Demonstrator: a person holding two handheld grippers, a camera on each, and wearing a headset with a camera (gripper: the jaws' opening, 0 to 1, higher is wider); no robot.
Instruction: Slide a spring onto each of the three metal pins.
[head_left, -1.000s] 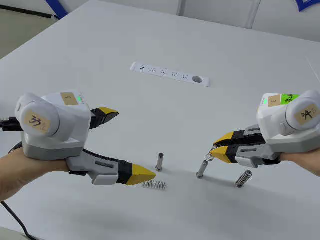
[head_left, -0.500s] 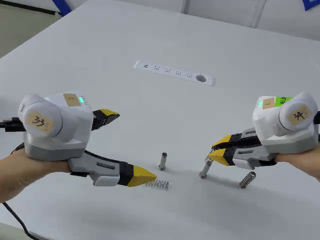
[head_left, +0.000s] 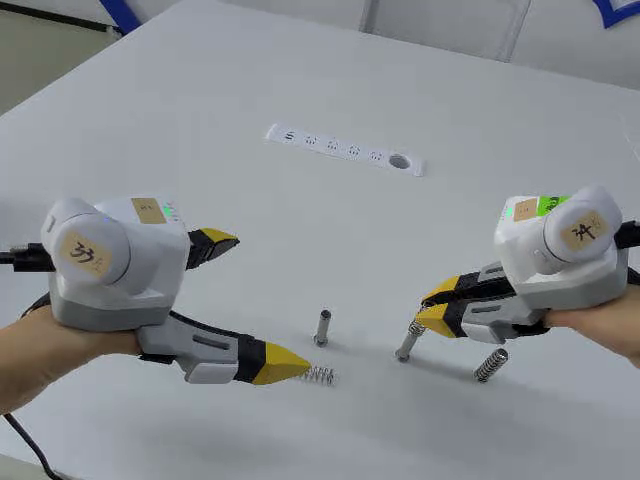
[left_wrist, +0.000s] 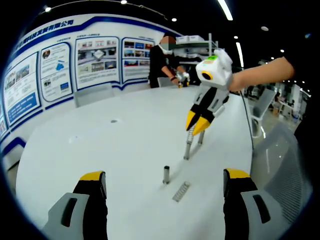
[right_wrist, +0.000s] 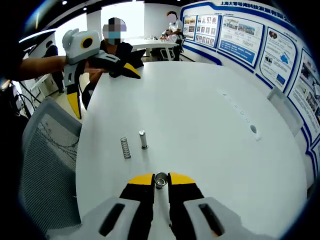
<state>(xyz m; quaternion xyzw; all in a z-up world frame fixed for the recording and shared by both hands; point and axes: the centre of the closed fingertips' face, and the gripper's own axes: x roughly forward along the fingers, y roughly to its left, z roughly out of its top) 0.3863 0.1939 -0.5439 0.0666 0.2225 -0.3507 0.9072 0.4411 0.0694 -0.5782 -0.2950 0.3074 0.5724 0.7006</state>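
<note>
My right gripper (head_left: 432, 308) (right_wrist: 160, 181) is shut on a small spring (head_left: 416, 327) (right_wrist: 161, 179) whose lower end meets the top of a tilted metal pin (head_left: 405, 343) (left_wrist: 187, 147). A second pin (head_left: 322, 327) (left_wrist: 166, 175) (right_wrist: 143, 139) stands upright mid-table. Beside it lies a loose spring (head_left: 321, 375) (left_wrist: 181, 191) (right_wrist: 125, 148). A third piece with spring coils around it (head_left: 490, 365) leans below my right gripper. My left gripper (head_left: 250, 300) (left_wrist: 164, 173) is wide open, with its lower fingertip (head_left: 283, 363) right at the loose spring's end.
A white power strip (head_left: 345, 148) (right_wrist: 240, 112) lies across the far side of the white table (head_left: 200, 120). In the gripper views there are people, a mesh chair (right_wrist: 47, 150) at the table edge and wall posters in the background.
My left gripper's lower fingertip has crept right to the end of the loose spring. The right gripper has dipped slightly with its spring over the tilted pin.
</note>
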